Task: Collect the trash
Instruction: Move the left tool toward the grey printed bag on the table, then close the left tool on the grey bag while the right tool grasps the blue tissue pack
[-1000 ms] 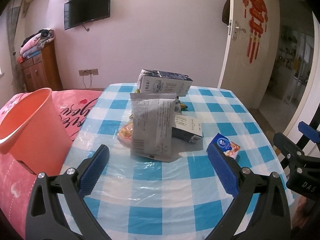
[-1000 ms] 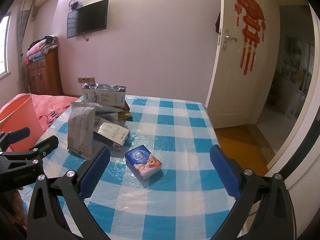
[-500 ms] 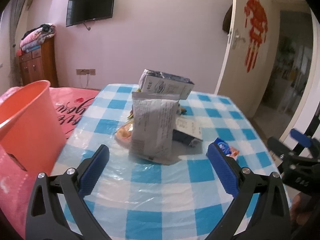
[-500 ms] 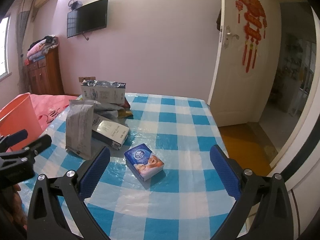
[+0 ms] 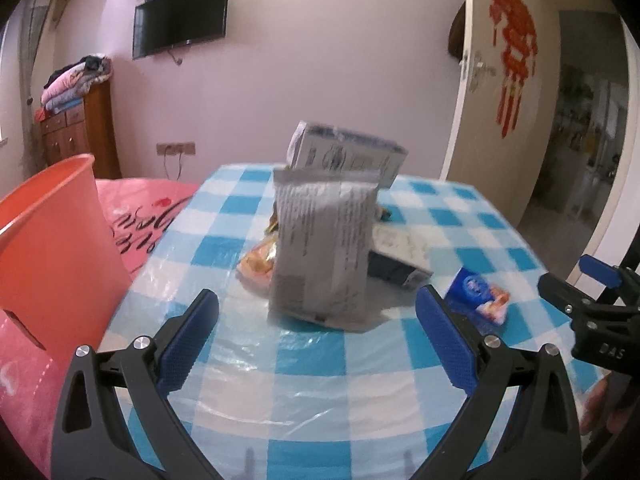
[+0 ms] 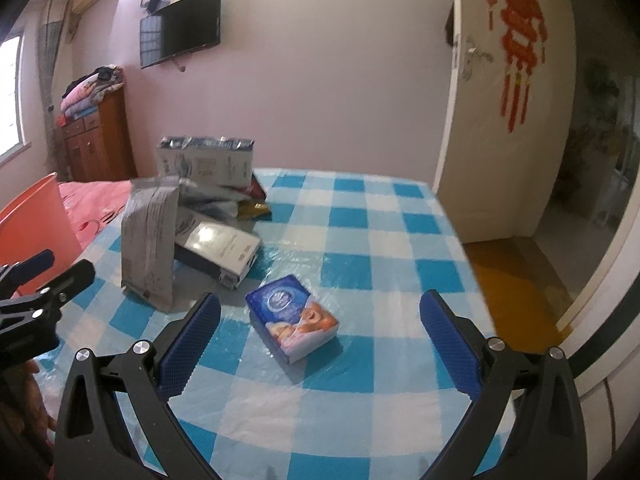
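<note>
Both tongs [image 5: 318, 330] [image 6: 320, 338] gape apart; orange bucket [image 5: 48, 236] interior is hidden beside table [image 5: 304, 392].

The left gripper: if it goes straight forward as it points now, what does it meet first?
Most likely the upright grey bag, which stands centred ahead of the open left gripper on the checked table. Depth is uncertain.
</note>
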{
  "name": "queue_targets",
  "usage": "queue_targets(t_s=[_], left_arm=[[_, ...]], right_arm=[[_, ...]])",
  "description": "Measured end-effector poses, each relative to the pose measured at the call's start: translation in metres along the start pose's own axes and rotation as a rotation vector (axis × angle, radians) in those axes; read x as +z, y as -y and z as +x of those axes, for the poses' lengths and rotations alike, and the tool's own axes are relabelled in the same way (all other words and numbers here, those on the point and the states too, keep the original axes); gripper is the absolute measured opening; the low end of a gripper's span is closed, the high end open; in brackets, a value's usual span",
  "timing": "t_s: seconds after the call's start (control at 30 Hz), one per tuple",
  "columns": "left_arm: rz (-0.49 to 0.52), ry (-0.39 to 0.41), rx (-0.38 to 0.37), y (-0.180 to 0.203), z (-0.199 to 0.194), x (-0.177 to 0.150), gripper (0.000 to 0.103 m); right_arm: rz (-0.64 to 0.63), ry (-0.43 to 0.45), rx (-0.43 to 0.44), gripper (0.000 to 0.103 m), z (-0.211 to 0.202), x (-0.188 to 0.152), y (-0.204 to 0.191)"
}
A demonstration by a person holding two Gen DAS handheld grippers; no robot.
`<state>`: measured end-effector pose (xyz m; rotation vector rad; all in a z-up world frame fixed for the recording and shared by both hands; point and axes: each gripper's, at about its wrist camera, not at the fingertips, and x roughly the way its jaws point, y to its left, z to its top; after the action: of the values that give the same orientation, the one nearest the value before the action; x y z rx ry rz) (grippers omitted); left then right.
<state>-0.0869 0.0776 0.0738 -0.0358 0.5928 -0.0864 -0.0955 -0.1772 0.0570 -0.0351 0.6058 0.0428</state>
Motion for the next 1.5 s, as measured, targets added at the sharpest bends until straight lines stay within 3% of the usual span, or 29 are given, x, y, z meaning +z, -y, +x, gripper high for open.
queue_targets(t_s=[0.17, 0.53, 0.77, 0.8, 0.9, 1.03, 1.2, 1.23, 1.33, 1.4, 1.5], left_arm=[[0.026, -0.074, 0.005, -0.002, 0.021, 0.001, 0.099], [0.051, -0.11, -0.015, -0.003, 0.056, 0.019, 0.099], [0.066, -0.143, -0.011, 0.003, 0.087, 0.028, 0.099], [0.066, -0.144, -0.008, 0.002, 0.09, 0.03, 0.099], [0.065, -0.166, -0.021, 0.002, 0.1, 0.032, 0.099], [0.076, -0.184, -0.014, 0.001, 0.113, 0.032, 0.099], [0.086, -0.184, -0.005, 0.002, 0.12, 0.031, 0.099], [0.083, -0.182, -0.007, 0.002, 0.12, 0.031, 0.097], [0.072, -0.194, -0.032, 0.004, 0.118, 0.029, 0.079], [0.064, -0.193, -0.025, 0.004, 0.117, 0.028, 0.078], [0.049, -0.2, -0.032, 0.003, 0.114, 0.028, 0.073]], right_arm=[[0.035, -0.073, 0.08, 0.099, 0.021, -0.006, 0.012], [0.132, -0.19, 0.177, 0.099, 0.056, -0.003, 0.039], [0.091, -0.221, 0.243, 0.097, 0.072, 0.001, 0.037], [0.09, -0.223, 0.249, 0.096, 0.075, 0.002, 0.037], [0.084, -0.239, 0.273, 0.078, 0.083, 0.004, 0.034], [0.048, -0.263, 0.307, 0.078, 0.094, 0.004, 0.024], [-0.016, -0.274, 0.284, 0.078, 0.1, 0.002, 0.011], [-0.026, -0.279, 0.276, 0.078, 0.102, 0.001, 0.009], [-0.052, -0.287, 0.251, 0.078, 0.105, -0.003, 0.007], [-0.065, -0.287, 0.232, 0.078, 0.106, -0.005, 0.006], [-0.052, -0.285, 0.227, 0.068, 0.106, -0.007, 0.008]])
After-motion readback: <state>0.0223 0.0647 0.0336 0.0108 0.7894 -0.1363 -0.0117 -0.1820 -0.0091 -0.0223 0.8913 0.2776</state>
